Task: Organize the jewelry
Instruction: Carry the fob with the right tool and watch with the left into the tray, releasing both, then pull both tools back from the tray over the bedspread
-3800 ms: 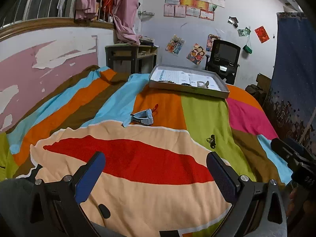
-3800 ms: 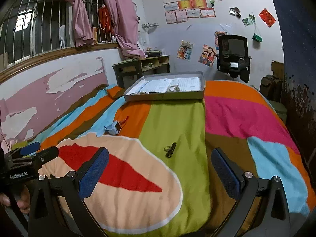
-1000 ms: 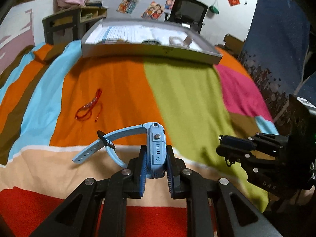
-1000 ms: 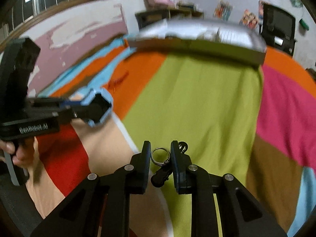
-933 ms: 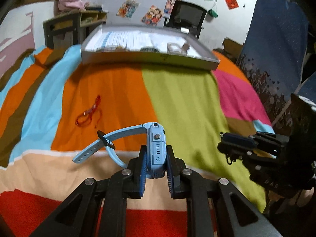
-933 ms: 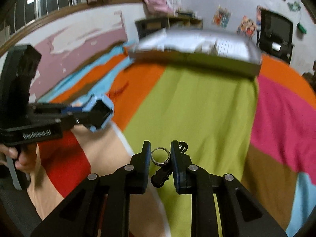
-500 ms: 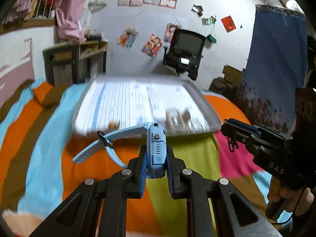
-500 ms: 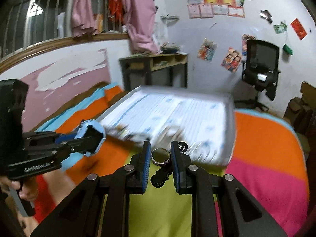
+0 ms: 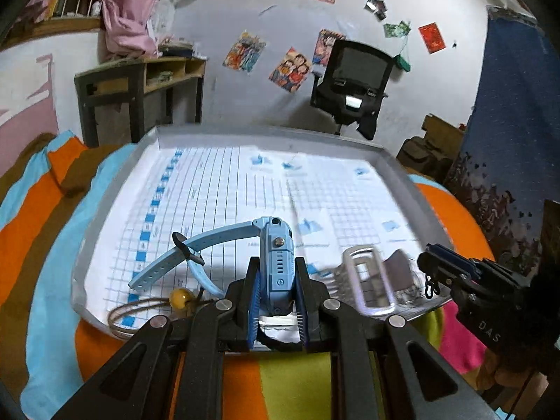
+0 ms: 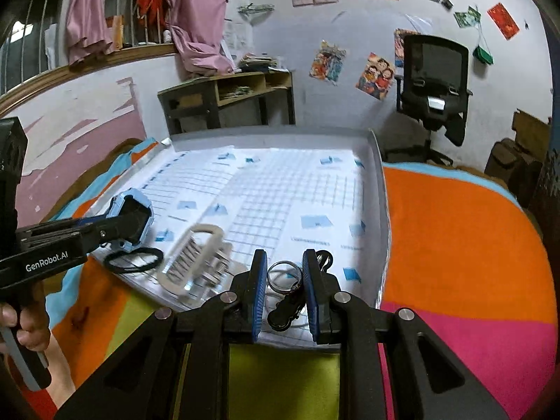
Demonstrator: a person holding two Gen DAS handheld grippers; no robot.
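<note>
Blue watch is pinched in the left tongs, ring clip in the right tongs, both over the tray's near edge on the bed; next, probably lower and release

A bed under a striped cover of orange, pink, green, blue and brown carries a shallow grey tray lined with gridded paper; the tray lies flat on the cover toward the bed's far end.
</note>
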